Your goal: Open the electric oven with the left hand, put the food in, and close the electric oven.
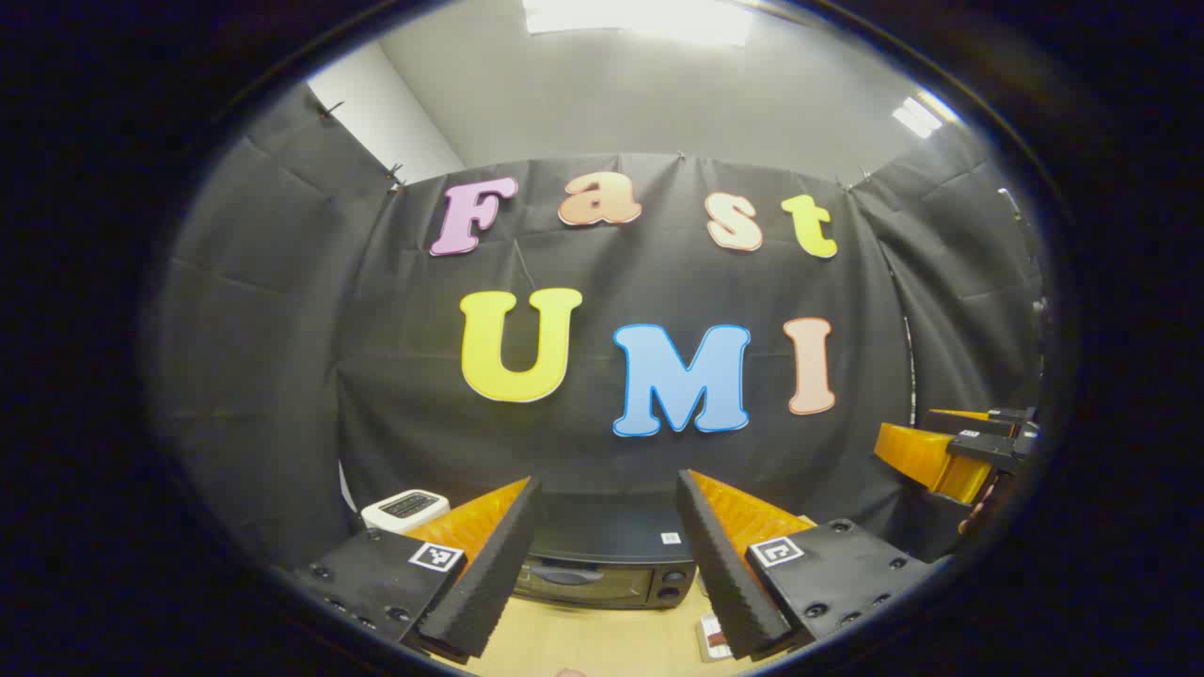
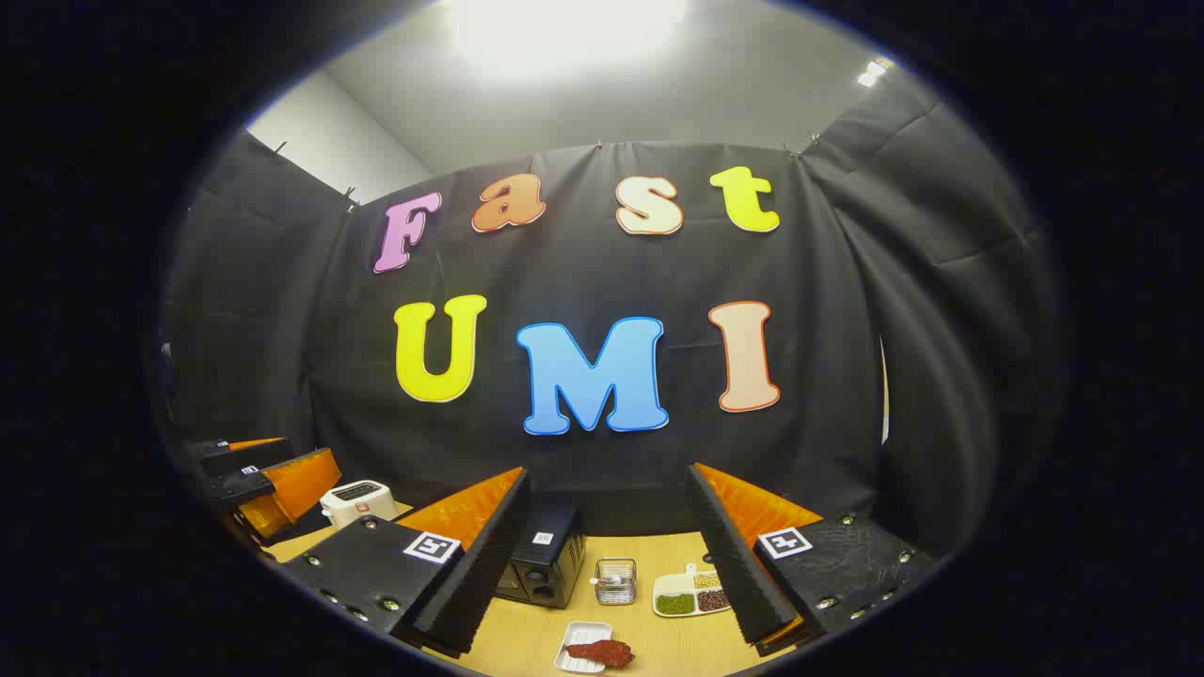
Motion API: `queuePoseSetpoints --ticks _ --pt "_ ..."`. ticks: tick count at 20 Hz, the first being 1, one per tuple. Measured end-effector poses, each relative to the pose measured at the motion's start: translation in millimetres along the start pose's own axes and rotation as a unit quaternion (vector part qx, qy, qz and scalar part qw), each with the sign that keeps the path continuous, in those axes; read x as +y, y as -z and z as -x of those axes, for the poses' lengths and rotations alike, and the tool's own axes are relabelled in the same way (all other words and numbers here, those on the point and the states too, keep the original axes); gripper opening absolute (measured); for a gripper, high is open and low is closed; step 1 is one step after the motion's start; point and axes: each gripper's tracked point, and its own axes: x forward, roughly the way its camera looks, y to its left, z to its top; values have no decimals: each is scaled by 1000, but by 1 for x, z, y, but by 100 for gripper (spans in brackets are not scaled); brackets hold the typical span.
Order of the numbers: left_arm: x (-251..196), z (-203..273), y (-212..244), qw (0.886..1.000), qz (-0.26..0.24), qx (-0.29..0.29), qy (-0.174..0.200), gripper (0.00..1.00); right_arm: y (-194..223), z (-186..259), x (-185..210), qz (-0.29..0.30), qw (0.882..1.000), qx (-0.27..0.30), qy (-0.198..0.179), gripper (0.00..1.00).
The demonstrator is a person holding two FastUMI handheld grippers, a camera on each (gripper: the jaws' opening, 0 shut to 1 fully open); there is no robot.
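A black electric oven point(image 1: 607, 562) stands on the wooden table point(image 1: 602, 644) with its door closed. My left gripper point(image 1: 607, 564) hangs open in the air in front of it, well short of the door, nothing between its fingers. In the right gripper view the oven point(image 2: 544, 562) is at centre left, and a dark red piece of food point(image 2: 602, 651) lies on a small white tray point(image 2: 581, 649) near the table's front. My right gripper point(image 2: 607, 564) is open above the table with empty fingers. The other gripper point(image 2: 268, 489) hovers at far left.
A white toaster point(image 2: 358, 503) sits left of the oven, also the toaster point(image 1: 404, 510). A small wire basket point(image 2: 615, 581) and a white divided plate of beans point(image 2: 693, 593) stand right of the oven. The right gripper point(image 1: 950, 451) shows at the far right of the left gripper view.
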Motion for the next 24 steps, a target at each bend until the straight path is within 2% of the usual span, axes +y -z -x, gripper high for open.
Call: queuePoseSetpoints --ticks 2,3,6,10,11,12,13,15,17,20,21,24 --pt "4 1 -7 1000 6 -9 5 95 -4 -1 2 4 1000 -3 9 99" --pt "5 0 -10 1000 5 -8 13 98 -5 -2 3 2 1000 -1 18 99" --pt "17 -6 -27 999 7 -29 26 96 -11 1 15 -7 1000 -4 28 99" --pt "19 -12 -25 998 16 -31 47 98 -19 5 22 0 999 -16 45 99" --pt "20 -14 -24 998 17 -28 51 95 -19 5 23 2 999 -14 49 99" --pt "21 -14 -23 998 18 -26 55 98 -18 7 26 2 999 -12 51 99" --pt "23 -15 -24 998 17 -29 56 92 -18 7 27 1 999 -13 52 99" --pt "24 -18 -27 997 16 -31 62 98 -15 7 25 7 998 -10 60 99" --pt "24 -18 -20 997 11 -26 67 99 -12 8 23 7 998 -9 67 99" --pt "29 -24 -7 998 13 -18 64 92 -6 6 20 5 997 -6 75 99" --pt "32 -27 1 998 16 -11 62 95 -4 6 19 2 997 -3 76 99" --pt "35 -31 35 998 20 18 58 95 7 5 16 -1 997 5 79 99"
